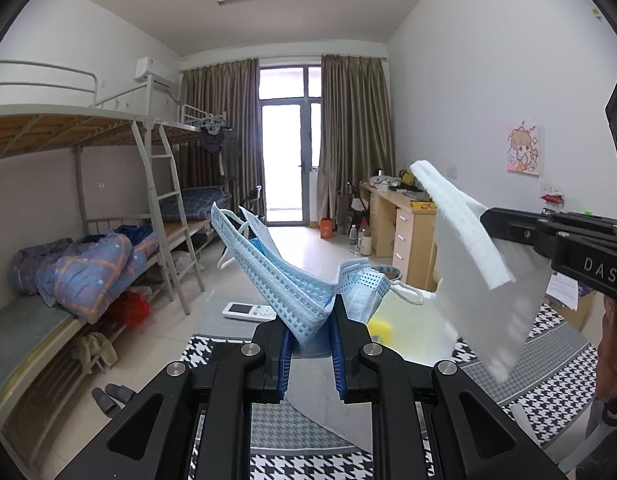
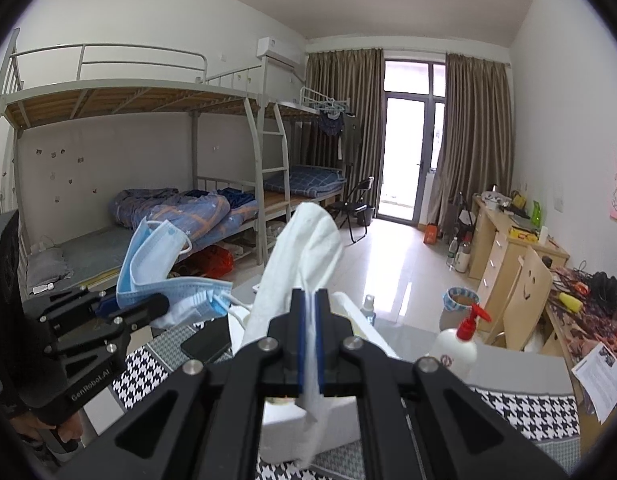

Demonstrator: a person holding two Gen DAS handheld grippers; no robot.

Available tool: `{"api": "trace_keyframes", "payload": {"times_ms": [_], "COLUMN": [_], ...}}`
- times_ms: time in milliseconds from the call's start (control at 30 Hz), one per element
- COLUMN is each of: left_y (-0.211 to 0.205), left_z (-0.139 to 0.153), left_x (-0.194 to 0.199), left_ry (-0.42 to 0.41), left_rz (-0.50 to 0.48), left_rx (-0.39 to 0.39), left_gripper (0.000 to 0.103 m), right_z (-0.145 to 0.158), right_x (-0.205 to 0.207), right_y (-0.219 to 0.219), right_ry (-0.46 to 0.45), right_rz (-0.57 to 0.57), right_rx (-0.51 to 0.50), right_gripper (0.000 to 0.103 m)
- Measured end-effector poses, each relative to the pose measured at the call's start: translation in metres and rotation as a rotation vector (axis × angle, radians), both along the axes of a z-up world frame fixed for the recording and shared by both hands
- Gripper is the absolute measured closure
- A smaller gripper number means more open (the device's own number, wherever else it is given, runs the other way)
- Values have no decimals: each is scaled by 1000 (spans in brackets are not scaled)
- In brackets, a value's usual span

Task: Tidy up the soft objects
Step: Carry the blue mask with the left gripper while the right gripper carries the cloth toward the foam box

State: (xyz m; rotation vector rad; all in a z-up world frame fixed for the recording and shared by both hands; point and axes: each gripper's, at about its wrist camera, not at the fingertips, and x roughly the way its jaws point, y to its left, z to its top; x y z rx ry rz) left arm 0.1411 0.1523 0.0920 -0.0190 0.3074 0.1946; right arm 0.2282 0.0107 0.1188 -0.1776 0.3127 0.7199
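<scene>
While both grippers hang above a table (image 2: 528, 404) covered in black-and-white houndstooth cloth, each one clamps a soft item clear of the surface. The left gripper (image 1: 310, 346) has its blue pads (image 1: 283, 360) pinched on a bunch of pale blue masks (image 1: 292, 288); the pleated fabric fans upward from the jaws, dotted with small embossed squares, and a white ear loop (image 1: 408, 294) trails to the right. In the right wrist view the same masks (image 2: 164, 268) droop from that gripper (image 2: 108, 308) at the left. The right gripper (image 2: 310, 344) is fully clenched on a white cloth (image 2: 300, 264), a thin, fuzzy sheet folded into a thick band above the jaws and hanging limp below them; in the left wrist view the cloth (image 1: 472, 256) stands just right of the masks, not touching them.

Containers: a white box (image 2: 308, 424) lies on the table under the right gripper, contents hidden by the cloth. A white pump bottle (image 2: 456, 344) with a red head stands near the table's far edge, a small spray bottle (image 2: 368, 306) beside it, and a striped cup (image 2: 462, 300) beyond.

Open room: past the far table edge lies bare, glossy tiled floor up to the glass door. Bunk beds (image 2: 148, 152) line the left wall, a wooden desk (image 2: 504, 240) the right.
</scene>
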Motion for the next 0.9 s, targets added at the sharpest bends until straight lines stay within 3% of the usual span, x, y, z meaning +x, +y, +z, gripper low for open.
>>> {"api": "trace_keyframes", "payload": {"times_ms": [300, 900], "left_y": [11, 20], "left_z": [-4, -13], "left_x": [6, 29], "left_ry": [3, 30], "left_rz": [34, 9], "left_rx": [-1, -13], "left_gripper": [85, 85], "right_z": [-17, -57], "right_x": [28, 59], "right_y": [18, 43], "right_ry": [60, 150], "right_rz": [-11, -49], "right_rx": [-30, -134], "right_gripper": [97, 96]}}
